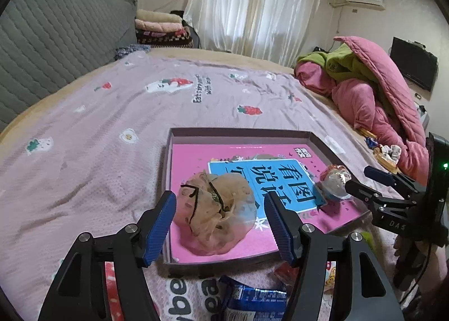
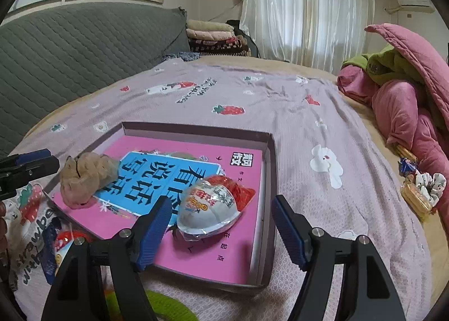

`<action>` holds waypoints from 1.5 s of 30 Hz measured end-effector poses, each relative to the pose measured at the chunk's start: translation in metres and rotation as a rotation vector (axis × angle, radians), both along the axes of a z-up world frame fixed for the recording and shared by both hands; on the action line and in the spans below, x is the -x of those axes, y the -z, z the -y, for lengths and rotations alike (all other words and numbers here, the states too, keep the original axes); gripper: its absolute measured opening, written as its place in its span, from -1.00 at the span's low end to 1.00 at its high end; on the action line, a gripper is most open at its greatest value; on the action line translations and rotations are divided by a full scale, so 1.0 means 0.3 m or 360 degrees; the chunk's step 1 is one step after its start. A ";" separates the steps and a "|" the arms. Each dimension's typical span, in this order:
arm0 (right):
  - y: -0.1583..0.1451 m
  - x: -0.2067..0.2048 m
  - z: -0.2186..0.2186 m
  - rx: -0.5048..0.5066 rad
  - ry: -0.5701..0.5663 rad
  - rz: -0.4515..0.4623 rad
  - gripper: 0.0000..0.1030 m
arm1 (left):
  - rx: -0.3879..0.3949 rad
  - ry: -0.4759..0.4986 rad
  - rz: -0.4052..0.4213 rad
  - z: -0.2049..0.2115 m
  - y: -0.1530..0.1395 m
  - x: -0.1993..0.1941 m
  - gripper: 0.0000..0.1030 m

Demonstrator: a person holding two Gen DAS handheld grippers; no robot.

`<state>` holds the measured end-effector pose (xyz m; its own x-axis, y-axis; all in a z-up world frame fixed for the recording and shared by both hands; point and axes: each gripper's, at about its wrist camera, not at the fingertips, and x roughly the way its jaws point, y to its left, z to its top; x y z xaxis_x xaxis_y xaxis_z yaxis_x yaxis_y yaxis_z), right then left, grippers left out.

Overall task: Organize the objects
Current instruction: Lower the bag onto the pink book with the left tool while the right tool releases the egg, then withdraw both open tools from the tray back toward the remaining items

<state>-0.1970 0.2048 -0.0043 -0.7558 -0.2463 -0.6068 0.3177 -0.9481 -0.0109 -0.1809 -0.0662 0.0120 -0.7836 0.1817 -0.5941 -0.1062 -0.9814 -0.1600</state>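
Observation:
A shallow box (image 1: 241, 133) (image 2: 270, 169) with a pink book inside lies on the bed. A beige sheer scrunchie (image 1: 216, 211) (image 2: 85, 176) rests on the book at the box's near left. My left gripper (image 1: 220, 209) is open, its fingers on either side of the scrunchie, not holding it. An egg-shaped toy in clear wrapper (image 2: 210, 206) (image 1: 335, 182) lies on the book at the right. My right gripper (image 2: 221, 216) is open, just behind the egg; it also shows in the left wrist view (image 1: 356, 180).
A blue snack packet (image 1: 252, 301) and red-white wrappers (image 2: 63, 239) lie on the purple strawberry blanket (image 1: 112, 130) before the box. A green thing (image 2: 168, 307) lies near me. Pink quilts (image 2: 407, 113), a floral scrunchie (image 2: 429, 185) and snacks (image 2: 415, 200) sit right. Grey headboard (image 1: 56, 40) is left.

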 end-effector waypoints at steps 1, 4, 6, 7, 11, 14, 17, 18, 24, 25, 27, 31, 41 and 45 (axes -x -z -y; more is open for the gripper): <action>-0.004 -0.003 0.001 0.0008 -0.0004 -0.0004 0.42 | 0.0003 -0.0003 -0.0010 0.001 -0.004 -0.008 0.30; -0.017 -0.018 0.002 0.0021 -0.0024 -0.0022 0.43 | 0.0009 -0.0014 -0.0038 0.002 -0.016 -0.033 0.30; -0.028 -0.029 0.004 0.0019 -0.0039 -0.0039 0.48 | 0.0010 -0.0018 -0.0052 -0.001 -0.021 -0.050 0.30; -0.033 -0.036 0.003 0.0018 -0.0039 -0.0047 0.49 | 0.0008 -0.0018 -0.0057 -0.003 -0.023 -0.057 0.30; -0.058 -0.064 0.008 0.0036 -0.0073 -0.0076 0.50 | 0.0008 -0.0009 -0.0073 -0.019 -0.026 -0.088 0.30; -0.073 -0.083 0.009 0.0038 -0.0095 -0.0096 0.50 | 0.0017 0.0012 -0.0094 -0.041 -0.031 -0.112 0.30; -0.084 -0.100 0.005 0.0055 -0.0113 -0.0106 0.50 | 0.0004 0.0022 -0.0097 -0.058 -0.034 -0.134 0.30; -0.089 -0.105 0.004 0.0063 -0.0118 -0.0110 0.50 | -0.0003 0.0026 -0.0094 -0.063 -0.034 -0.143 0.30; -0.111 -0.137 0.007 0.0060 -0.0147 -0.0136 0.51 | -0.0022 0.0052 -0.0095 -0.095 -0.035 -0.195 0.30; -0.114 -0.143 0.007 0.0057 -0.0146 -0.0141 0.51 | -0.0024 0.0054 -0.0093 -0.100 -0.036 -0.200 0.30; -0.119 -0.156 0.000 0.0053 -0.0143 -0.0151 0.51 | -0.0031 0.0073 -0.0089 -0.117 -0.036 -0.217 0.30; -0.124 -0.191 -0.013 0.0064 -0.0133 -0.0153 0.51 | -0.0015 0.0099 -0.0089 -0.150 -0.039 -0.250 0.30; -0.122 -0.288 -0.026 0.0081 -0.0140 -0.0171 0.51 | -0.0006 0.0124 -0.0080 -0.171 -0.044 -0.315 0.30; -0.110 -0.321 -0.026 0.0051 -0.0137 -0.0171 0.51 | -0.0013 0.0127 -0.0085 -0.170 -0.055 -0.331 0.30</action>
<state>-0.1007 0.2125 0.0285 -0.7911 -0.3310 -0.5143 0.3966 -0.9178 -0.0193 -0.0816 -0.0152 0.0285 -0.7970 0.2496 -0.5499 -0.1929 -0.9681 -0.1598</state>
